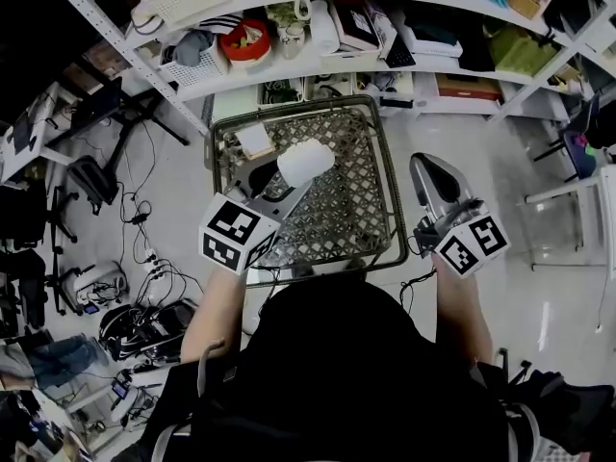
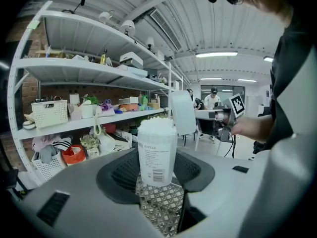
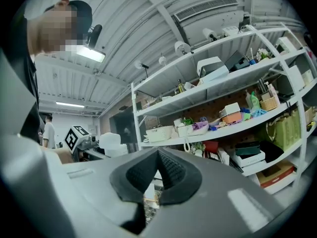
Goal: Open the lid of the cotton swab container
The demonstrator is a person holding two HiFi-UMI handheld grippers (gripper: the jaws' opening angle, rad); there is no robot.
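A clear cylindrical cotton swab container (image 2: 157,152), packed with white swabs, stands upright between the dark pads of my left gripper (image 2: 156,175), which is shut on its lower body. Its white lid (image 2: 182,113) is flipped up and hangs open on the right side of the rim. In the head view the container (image 1: 306,162) is held over the mesh basket (image 1: 380,176) by the left gripper (image 1: 274,189). My right gripper (image 1: 426,166) is off to the right of the basket, apart from the container. Its jaws (image 3: 157,175) are shut with nothing between them.
White metal shelves (image 1: 289,65) behind the basket carry baskets, bowls, boxes and books. A small card (image 1: 255,140) lies in the basket's far left corner. Cables and a power strip (image 1: 144,258) lie on the floor to the left. A chair (image 1: 577,147) stands at the right.
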